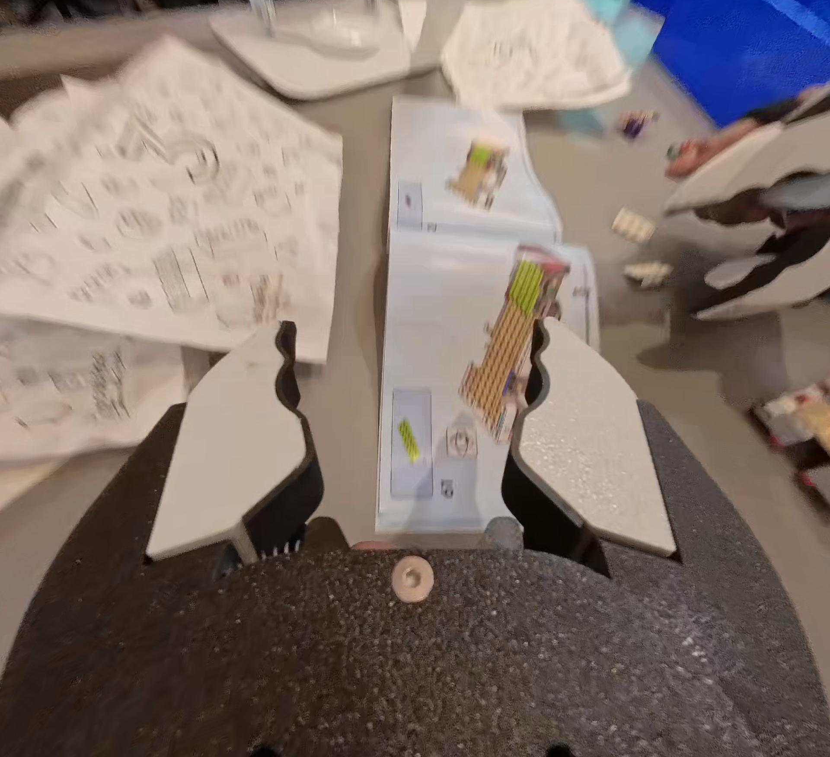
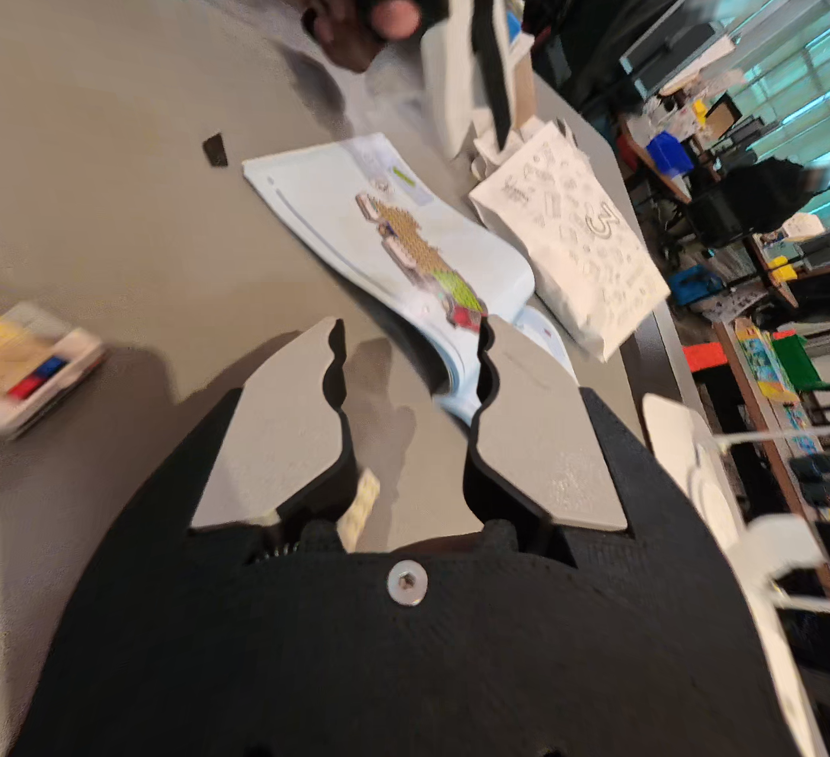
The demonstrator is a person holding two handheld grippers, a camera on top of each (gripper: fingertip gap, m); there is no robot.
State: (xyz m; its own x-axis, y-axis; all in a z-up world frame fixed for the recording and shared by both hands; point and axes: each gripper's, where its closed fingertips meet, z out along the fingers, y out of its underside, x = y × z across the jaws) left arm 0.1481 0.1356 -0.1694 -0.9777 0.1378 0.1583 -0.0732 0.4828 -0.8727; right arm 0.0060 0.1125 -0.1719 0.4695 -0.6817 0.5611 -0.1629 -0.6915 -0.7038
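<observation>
An open light-blue instruction booklet (image 1: 449, 309) lies on the grey table; its pages show a tan and green brick model. My left gripper (image 1: 415, 327) hovers over it, jaws wide apart with nothing between them. In the right wrist view the booklet (image 2: 359, 219) has its near pages curling up, and their edge lies between the fingers of my right gripper (image 2: 411, 327), close to the right finger (image 2: 516, 376). The left finger stands clear of it, so the jaws are open. A cream brick (image 2: 359, 506) lies on the table under the right gripper. The right gripper also shows in the left wrist view (image 1: 754, 219).
White printed paper bags (image 1: 170, 205) (image 1: 534, 57) lie left and behind the booklet. A white stand base (image 1: 314, 48) stands at the back. Loose cream bricks (image 1: 633, 226) lie to the right. A small tray of coloured bricks (image 2: 40, 363) sits at the left. The table edge (image 2: 664, 331) runs to the right.
</observation>
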